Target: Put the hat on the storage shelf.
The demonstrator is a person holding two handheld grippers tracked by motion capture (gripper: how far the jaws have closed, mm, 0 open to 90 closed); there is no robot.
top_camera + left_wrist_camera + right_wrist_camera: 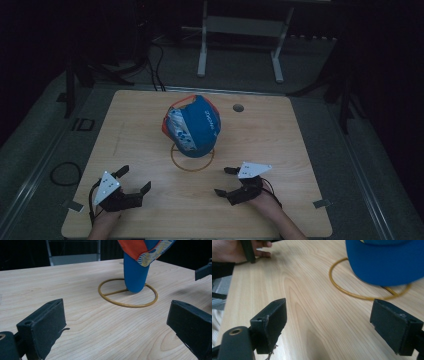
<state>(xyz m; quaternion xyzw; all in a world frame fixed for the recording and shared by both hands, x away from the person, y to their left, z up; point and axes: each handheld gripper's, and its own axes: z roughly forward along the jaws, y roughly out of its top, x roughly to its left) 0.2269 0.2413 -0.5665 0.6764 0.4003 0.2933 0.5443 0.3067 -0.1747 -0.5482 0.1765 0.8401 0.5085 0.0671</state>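
Note:
A blue cap [192, 125] with orange and patterned panels hangs on a stand at the table's middle, above a gold wire ring [192, 170] that lies flat on the wood. My left gripper [135, 179] rests near the front left, open, nothing between its jaws. My right gripper [223, 181] is at the front right, also open and empty. In the left gripper view, the open left gripper [117, 327] faces the ring [127, 305] and the cap's blue brim [135, 275]. In the right gripper view, the right gripper [332, 323] sits just short of the ring [334, 282] and brim [384, 262].
The light wooden table [280, 150] has a round cable hole [238, 107] at the back right. A white frame [202, 50] stands on the floor behind it, and a cable loop [65, 173] lies to the left. The other hand [234, 251] shows in the right gripper view.

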